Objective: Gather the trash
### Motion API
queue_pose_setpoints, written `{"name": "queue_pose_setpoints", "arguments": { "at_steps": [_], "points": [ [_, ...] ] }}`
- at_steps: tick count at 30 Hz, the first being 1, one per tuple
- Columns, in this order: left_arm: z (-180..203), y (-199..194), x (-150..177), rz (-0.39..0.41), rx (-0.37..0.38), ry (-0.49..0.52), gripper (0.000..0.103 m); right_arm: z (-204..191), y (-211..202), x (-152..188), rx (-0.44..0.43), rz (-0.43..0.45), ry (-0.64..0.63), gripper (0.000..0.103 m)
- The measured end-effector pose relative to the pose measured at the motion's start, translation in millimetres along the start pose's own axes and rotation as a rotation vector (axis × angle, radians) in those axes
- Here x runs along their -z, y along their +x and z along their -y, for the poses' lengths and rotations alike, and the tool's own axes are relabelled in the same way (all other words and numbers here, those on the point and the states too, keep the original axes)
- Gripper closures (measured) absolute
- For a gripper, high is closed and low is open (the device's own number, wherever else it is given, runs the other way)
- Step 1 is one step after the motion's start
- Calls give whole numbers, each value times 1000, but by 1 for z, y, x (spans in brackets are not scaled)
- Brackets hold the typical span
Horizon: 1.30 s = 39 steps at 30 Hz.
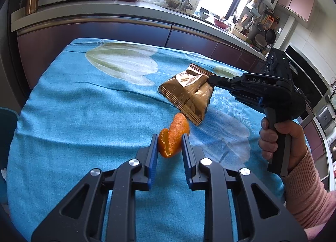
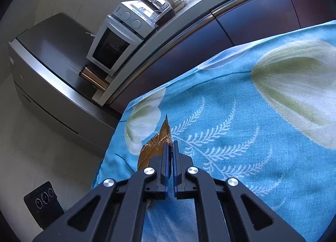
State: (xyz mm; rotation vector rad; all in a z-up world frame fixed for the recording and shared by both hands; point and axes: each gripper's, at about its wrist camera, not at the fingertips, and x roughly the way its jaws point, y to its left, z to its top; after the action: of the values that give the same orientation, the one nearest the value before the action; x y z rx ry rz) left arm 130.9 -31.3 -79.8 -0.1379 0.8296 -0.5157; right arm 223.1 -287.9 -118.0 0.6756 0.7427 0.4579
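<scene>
Left wrist view: left gripper (image 1: 169,140) clamped on one curl of orange peel (image 1: 173,134), held above the blue flowered tablecloth (image 1: 84,115). Same view shows the right gripper (image 1: 210,79) from outside, a hand (image 1: 279,143) in a pink sleeve (image 1: 304,189) on its grip, tips pinching one edge of a single gold snack wrapper (image 1: 187,94); the wrapper hangs tilted, just beyond the peel, whether it touches the cloth unclear.

Right wrist view: jaws nearly together on the wrapper (image 2: 156,147), only a crumpled strip visible at the cloth's edge (image 2: 231,136); peel and hand out of sight. One microwave (image 2: 117,42) on the counter, one copper canister (image 2: 94,78) beside it.

No bin seen in either view.
</scene>
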Motion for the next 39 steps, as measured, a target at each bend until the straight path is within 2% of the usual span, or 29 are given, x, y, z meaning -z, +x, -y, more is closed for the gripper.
{"name": "queue_pose_setpoints", "arguments": {
  "at_steps": [13, 39],
  "points": [
    [-7, -34, 9, 43, -41, 15, 82, -45, -45, 16, -59, 71, -96, 102],
    [-37, -110, 29, 128, -126, -20, 82, -107, -43, 55, -189, 34, -173, 102]
  ]
}}
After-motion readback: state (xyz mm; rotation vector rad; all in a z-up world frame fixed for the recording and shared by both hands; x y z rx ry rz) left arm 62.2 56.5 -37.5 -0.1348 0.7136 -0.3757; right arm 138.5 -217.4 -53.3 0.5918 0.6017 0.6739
